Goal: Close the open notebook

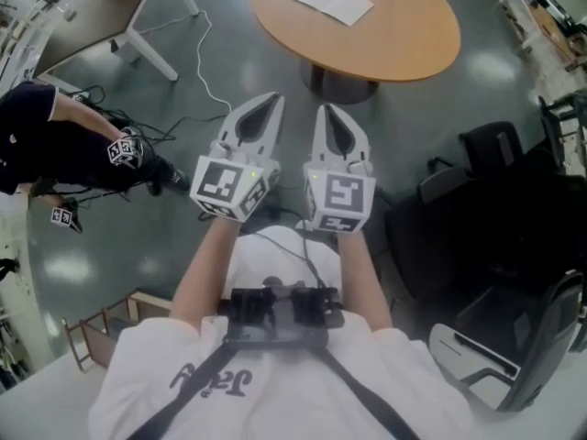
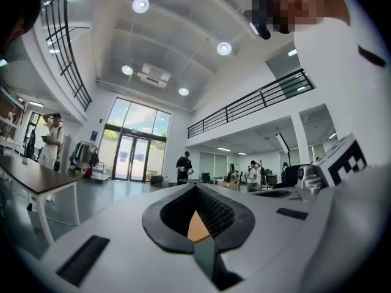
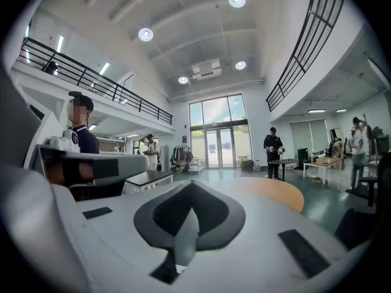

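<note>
Nothing done yet. Notebook (image 1: 332,1) lies open on counter (image 1: 413,49), well ahead. I hold left gripper (image 1: 273,99), right gripper (image 1: 323,110): jaws together, empty. Reaching and closing left.

We wear: white T-shirt (image 1: 275,388), short sleeves, grey letters | chest: black camera box (image 1: 280,314) on dark straps (image 1: 367,397), thin black cable (image 1: 308,262) | left gripper (image 1: 272,101), right gripper (image 1: 324,110): white shells, dark teardrop holes | behind the jaws: left cube (image 1: 234,183), right cube (image 1: 339,198), white with black squares

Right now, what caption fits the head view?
Left gripper and right gripper, both shut, empty, point toward the open notebook on a round table.
</note>
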`<state>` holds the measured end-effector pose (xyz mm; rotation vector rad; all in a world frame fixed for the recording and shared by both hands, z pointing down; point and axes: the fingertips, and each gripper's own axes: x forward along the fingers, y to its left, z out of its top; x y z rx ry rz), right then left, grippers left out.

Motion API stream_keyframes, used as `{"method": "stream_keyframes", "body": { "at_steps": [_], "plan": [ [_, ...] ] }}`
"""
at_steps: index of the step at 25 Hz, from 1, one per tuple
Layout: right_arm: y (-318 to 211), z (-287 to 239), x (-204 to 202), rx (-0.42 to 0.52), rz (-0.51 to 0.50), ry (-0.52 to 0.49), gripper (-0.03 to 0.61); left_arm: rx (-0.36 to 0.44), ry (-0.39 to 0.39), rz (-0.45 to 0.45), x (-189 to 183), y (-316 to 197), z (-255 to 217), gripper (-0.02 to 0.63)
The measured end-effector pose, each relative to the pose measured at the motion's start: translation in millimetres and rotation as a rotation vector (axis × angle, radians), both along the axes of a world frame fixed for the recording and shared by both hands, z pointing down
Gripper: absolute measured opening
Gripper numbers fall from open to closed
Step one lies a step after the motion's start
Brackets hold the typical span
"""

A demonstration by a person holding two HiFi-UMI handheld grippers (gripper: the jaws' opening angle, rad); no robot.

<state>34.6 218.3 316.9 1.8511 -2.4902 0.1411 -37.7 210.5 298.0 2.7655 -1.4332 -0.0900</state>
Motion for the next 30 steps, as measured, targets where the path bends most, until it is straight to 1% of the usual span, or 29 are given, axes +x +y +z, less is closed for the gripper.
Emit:
{"method": "stream_keyframes", "body": {
  "at_steps": [2,4,7,9,14,16,17,19,20,23,26,28,30],
  "plan": [
    [-10.8,3.4,-1.4,-0.01,0.004,0.006,0.017,-0.026,0.0,-0.006,-5.8,-14.9,13.1,0.014],
    [-24.3,3.1,-2.2,-0.011,0.007,0.009,0.017,-0.035,0.0,0.001,-8.5,-32.7,19.2,0.014],
    [-49.8,1.4,-7.0,-0.005,0.015,0.022,0.015,-0.03,-0.001,0.024,-11.3,-62.5,22.3,0.014],
    [-71.0,-1.6,-10.7,-0.007,0.025,0.039,0.015,-0.028,0.016,0.034,-12.4,-85.5,19.3,0.014],
    [-124.9,-14.9,-16.9,0.012,0.051,0.056,0.015,0.017,0.054,0.048,-14.3,-143.2,-1.5,0.014],
    [-144.5,-19.4,-28.0,0.035,0.055,0.079,0.015,0.028,0.084,0.063,-23.7,-164.6,-8.7,0.014],
    [-153.8,-19.7,-33.7,0.043,0.056,0.1,0.017,0.032,0.112,0.081,-28.8,-173.6,-13.4,0.014],
    [-173.2,-16.3,-43.5,0.027,0.06,0.13,0.017,0.044,0.165,0.116,-40.5,-190.0,-24.0,0.014],
    [-183.5,-14.8,-49.6,0.017,0.056,0.126,0.017,0.051,0.171,0.118,-48.3,-199.0,-27.8,0.014],
    [-213.0,-13.1,-66.8,0.03,0.048,0.121,0.017,0.074,0.135,0.088,-72.6,-227.6,-28.5,0.014],
    [-230.8,-12.2,-76.3,0.055,0.05,0.119,0.017,0.064,0.104,0.068,-88.6,-248.3,-15.4,0.014],
    [-239.2,-12.3,-84.7,0.076,0.031,0.111,0.018,0.061,0.071,0.069,-95.2,-261.9,-5.7,0.014],
    [-249.1,-9.9,-94.6,0.077,0.012,0.112,0.018,0.061,0.037,0.079,-98.4,-277.6,3.3,0.014]
  ]
}}
